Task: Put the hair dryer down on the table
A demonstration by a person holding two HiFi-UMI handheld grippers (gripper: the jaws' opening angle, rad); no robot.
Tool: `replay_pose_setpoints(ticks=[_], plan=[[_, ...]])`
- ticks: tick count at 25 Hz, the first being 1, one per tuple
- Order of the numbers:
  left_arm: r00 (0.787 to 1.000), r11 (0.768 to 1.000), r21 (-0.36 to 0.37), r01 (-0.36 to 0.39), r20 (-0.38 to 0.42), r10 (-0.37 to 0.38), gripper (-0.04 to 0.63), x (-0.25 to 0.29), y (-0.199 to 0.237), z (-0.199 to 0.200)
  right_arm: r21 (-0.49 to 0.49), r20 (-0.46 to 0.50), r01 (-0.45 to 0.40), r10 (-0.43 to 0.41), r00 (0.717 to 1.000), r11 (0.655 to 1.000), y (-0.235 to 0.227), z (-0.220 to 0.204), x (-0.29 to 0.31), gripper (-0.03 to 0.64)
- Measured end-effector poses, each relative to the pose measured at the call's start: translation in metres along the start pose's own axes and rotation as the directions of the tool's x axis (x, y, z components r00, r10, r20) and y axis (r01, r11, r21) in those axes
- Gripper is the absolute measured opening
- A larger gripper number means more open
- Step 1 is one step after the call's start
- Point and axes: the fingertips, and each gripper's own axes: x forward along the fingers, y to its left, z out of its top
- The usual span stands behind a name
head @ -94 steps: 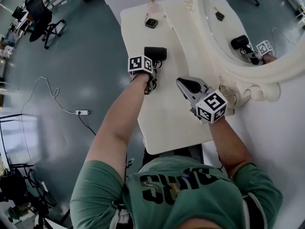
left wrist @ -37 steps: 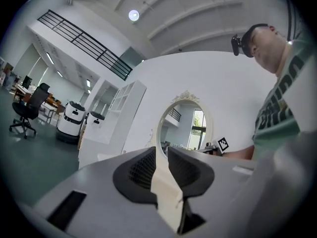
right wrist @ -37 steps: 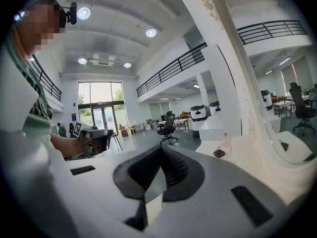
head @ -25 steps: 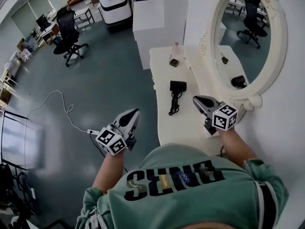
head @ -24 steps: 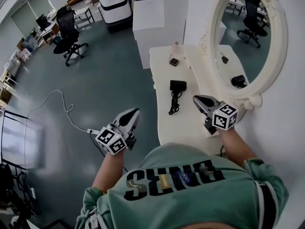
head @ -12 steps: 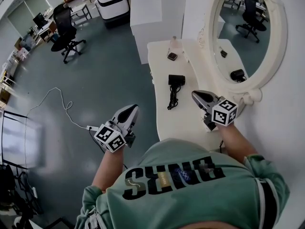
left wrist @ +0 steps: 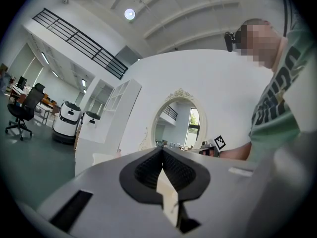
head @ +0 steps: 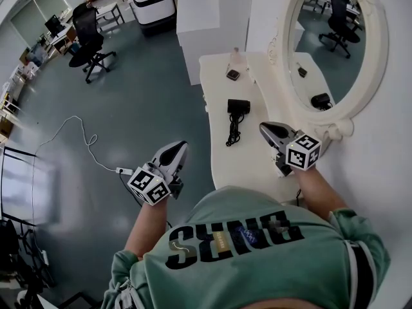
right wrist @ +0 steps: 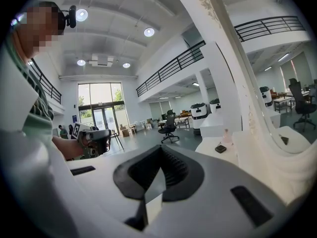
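The black hair dryer (head: 238, 106) lies on the white dressing table (head: 222, 166), its cord (head: 231, 135) trailing toward me. Nothing touches it. My left gripper (head: 181, 149) hangs off the table's left side over the floor, well short of the dryer; its jaws are shut and empty (left wrist: 161, 155). My right gripper (head: 265, 129) hovers over the table's near right part, to the right of the cord, also shut with nothing between the jaws (right wrist: 160, 151). Each gripper view shows the other gripper in the distance (right wrist: 95, 140) (left wrist: 217, 144).
An oval white-framed mirror (head: 335, 37) stands along the table's right side. A pink bottle (head: 237, 56) and a small dark box (head: 232, 74) sit at the far end. On the floor lie a power strip (head: 123, 170) and white cable; an office chair (head: 87, 40) stands far left.
My left gripper, earlier at the hair dryer on the table, has let go and drawn back off the table's left edge. Over the last second both grippers barely move.
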Motion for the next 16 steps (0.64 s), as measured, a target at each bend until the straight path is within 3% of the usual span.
replay_pose_setpoints(ticks=[16], plan=[[1.0, 1.0, -0.006, 0.006, 0.01, -0.006, 0.011, -0.0037, -0.0038, 0.0033, -0.013, -0.004, -0.009, 0.009, 1.0, 1.0, 0.0074, 0.002, 0.0017, -0.006]])
